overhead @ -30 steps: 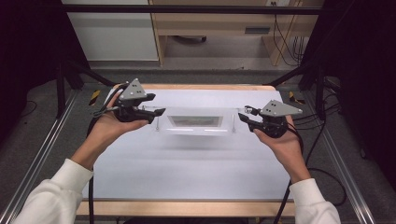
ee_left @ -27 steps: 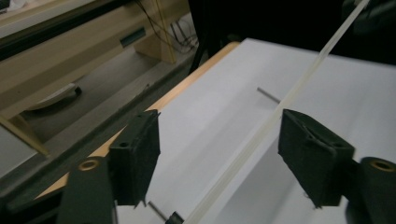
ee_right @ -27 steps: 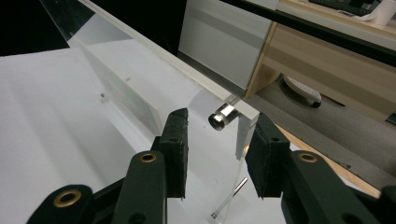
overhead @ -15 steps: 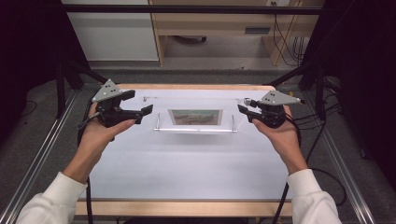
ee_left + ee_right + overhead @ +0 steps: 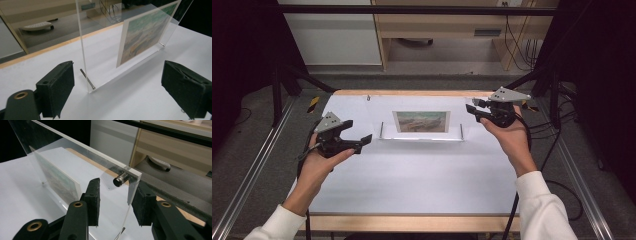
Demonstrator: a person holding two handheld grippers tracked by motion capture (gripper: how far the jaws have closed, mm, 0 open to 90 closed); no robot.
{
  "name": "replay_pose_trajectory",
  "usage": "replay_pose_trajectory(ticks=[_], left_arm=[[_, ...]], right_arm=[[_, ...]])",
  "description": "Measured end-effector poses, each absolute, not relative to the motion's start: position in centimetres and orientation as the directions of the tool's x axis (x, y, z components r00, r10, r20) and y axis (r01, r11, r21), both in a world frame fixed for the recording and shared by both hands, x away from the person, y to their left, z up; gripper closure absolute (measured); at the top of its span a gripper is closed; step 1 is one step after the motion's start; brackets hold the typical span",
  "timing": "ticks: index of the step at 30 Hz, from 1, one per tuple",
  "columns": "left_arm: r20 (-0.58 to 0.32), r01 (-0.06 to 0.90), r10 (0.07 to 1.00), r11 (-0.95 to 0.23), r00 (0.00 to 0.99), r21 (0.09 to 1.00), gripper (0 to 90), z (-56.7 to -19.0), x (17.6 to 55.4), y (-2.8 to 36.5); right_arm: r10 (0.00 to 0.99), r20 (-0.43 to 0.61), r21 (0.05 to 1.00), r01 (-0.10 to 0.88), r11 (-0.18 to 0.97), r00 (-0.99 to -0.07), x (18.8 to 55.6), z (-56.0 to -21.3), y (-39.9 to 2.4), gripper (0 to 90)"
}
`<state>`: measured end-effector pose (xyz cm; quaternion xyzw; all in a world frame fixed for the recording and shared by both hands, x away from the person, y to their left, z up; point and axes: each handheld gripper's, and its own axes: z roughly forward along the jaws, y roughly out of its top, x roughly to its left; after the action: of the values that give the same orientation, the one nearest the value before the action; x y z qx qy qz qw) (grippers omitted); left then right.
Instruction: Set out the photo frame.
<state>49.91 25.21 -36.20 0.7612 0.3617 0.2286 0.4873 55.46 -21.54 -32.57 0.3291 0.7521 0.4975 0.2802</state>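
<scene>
- A clear picture frame (image 5: pixel 421 122) stands upright near the far edge of the white bench (image 5: pixel 422 180), its long axis running left to right across the bench, with a landscape print (image 5: pixel 421 121) held in its middle.
- The right tool (image 5: pixel 476 111) sits at the frame's upper right corner. In the right gripper view its two pads straddle the clear pane (image 5: pixel 82 157) just below a metal stud (image 5: pixel 120 179); the jaws look partly open with a small gap on each side, so whether they already pinch the pane I cannot tell.
- The left tool (image 5: pixel 360 141) is wide open and holds nothing. It lies nearer the person than the frame and beside its lower left corner, apart from it; in the left gripper view the frame's left edge and a small metal foot pin (image 5: pixel 87 79) stand between and beyond the jaws.
- The right hand (image 5: pixel 507 131) is therefore the closer one; the left would have to go forward and slightly inward to meet the left edge.
- Room: the near bench is bare, giving free space to bring the frame toward the person. Behind it the wooden far edge (image 5: pixel 412 93) is close, so little space lies that way.
</scene>
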Motion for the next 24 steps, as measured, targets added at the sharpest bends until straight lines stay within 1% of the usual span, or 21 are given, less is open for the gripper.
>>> replay_pose_trajectory(ticks=[2,6,11,19,22,24], left_arm=[[-0.020,0.336,0.778,-0.248,0.628,0.909,10.6,-37.1,49.9,25.2],[0.009,0.339,0.790,-0.273,0.613,0.900,10.3,-39.1,49.7,25.3],[-0.004,0.377,0.803,-0.276,0.595,0.884,10.4,-41.6,49.7,25.7],[0.034,0.401,0.816,-0.319,0.577,0.859,10.3,-43.2,49.0,26.7],[0.021,0.417,0.826,-0.307,0.564,0.856,10.3,-43.8,48.7,27.1],[0.030,0.422,0.824,-0.320,0.566,0.848,10.3,-44.1,48.4,27.3]], right_arm=[[0.776,-0.090,0.933,0.220,0.285,-0.625,55.7,-32.5,-21.5,61.5],[0.780,-0.080,0.934,0.227,0.277,-0.620,56.2,-32.5,-21.5,61.4],[0.783,-0.065,0.937,0.232,0.261,-0.618,56.9,-32.5,-21.6,61.3],[0.792,-0.035,0.945,0.239,0.225,-0.609,58.0,-32.8,-21.6,61.1],[0.793,-0.031,0.943,0.245,0.224,-0.608,58.3,-32.7,-21.6,61.2],[0.794,-0.030,0.942,0.249,0.226,-0.608,58.6,-32.7,-21.6,61.1]])
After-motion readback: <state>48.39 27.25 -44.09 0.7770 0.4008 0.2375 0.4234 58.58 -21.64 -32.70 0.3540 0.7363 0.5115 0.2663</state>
